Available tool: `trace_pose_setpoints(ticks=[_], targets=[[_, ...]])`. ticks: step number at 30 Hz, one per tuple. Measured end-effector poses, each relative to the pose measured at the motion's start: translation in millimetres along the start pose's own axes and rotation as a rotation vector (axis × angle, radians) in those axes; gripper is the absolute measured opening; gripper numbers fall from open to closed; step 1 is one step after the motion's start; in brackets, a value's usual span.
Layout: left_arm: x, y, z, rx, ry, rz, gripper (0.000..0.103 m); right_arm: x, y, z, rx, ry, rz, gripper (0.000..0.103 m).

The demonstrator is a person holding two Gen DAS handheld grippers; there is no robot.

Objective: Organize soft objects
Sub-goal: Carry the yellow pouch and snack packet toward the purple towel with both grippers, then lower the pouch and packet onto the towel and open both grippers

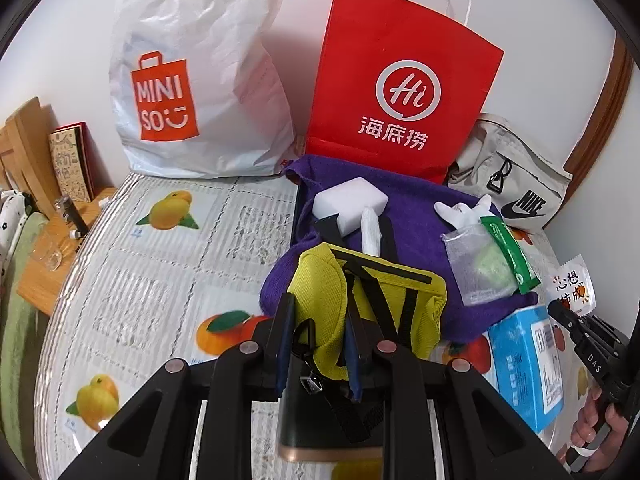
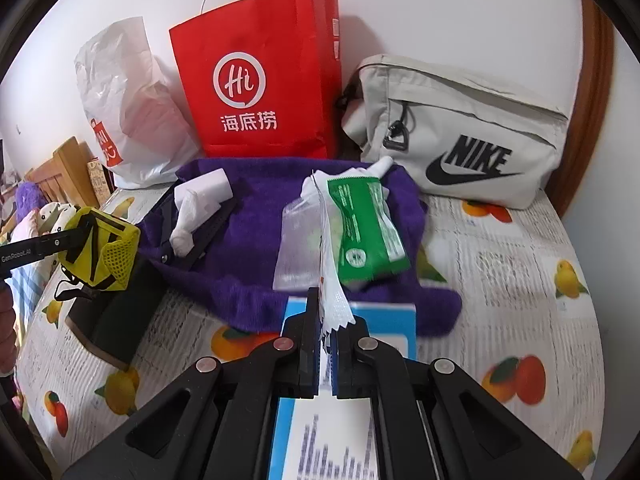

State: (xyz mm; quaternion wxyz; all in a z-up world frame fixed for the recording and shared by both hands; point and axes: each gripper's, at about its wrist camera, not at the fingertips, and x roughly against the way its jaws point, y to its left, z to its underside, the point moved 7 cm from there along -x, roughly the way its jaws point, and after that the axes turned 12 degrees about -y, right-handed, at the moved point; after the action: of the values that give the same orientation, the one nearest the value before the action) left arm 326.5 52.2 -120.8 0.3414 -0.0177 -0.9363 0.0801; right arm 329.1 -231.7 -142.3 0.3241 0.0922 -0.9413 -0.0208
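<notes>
- At the far left of the counter (image 1: 132, 264), with its fruit-print cover, a white Miniso bag (image 1: 200, 80) leans on the wall.
- Next over, the left gripper (image 1: 320, 344) has its fingers clamped on a yellow mesh pouch (image 1: 332, 292) with black straps, held up just above a dark box (image 2: 116, 320).
- Centre stage, a purple towel (image 2: 256, 232) lies spread below the red paper bag (image 2: 260, 80), carrying a white block (image 1: 352, 204), a clear sachet (image 2: 298, 240) and a green packet (image 2: 368, 232).
- Right of centre, the right gripper (image 2: 329, 344) has its fingers pressed tight on a thin white wrapper (image 2: 334, 292), over a blue box (image 2: 384, 320).
- Far right, a beige Nike bag (image 2: 460, 136) rests against the wall.
</notes>
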Motion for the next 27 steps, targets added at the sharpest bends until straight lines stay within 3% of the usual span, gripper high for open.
trace_pose_setpoints(ticks=[13,27], targets=[[-40,-24,-27,-0.019,0.01,0.041,0.022,-50,13,-27,0.035,0.024,-0.049,0.004],[-97,-51,-36,-0.03,0.064,0.061,0.022,-104,17,-31,0.044,0.103,-0.083,0.004]])
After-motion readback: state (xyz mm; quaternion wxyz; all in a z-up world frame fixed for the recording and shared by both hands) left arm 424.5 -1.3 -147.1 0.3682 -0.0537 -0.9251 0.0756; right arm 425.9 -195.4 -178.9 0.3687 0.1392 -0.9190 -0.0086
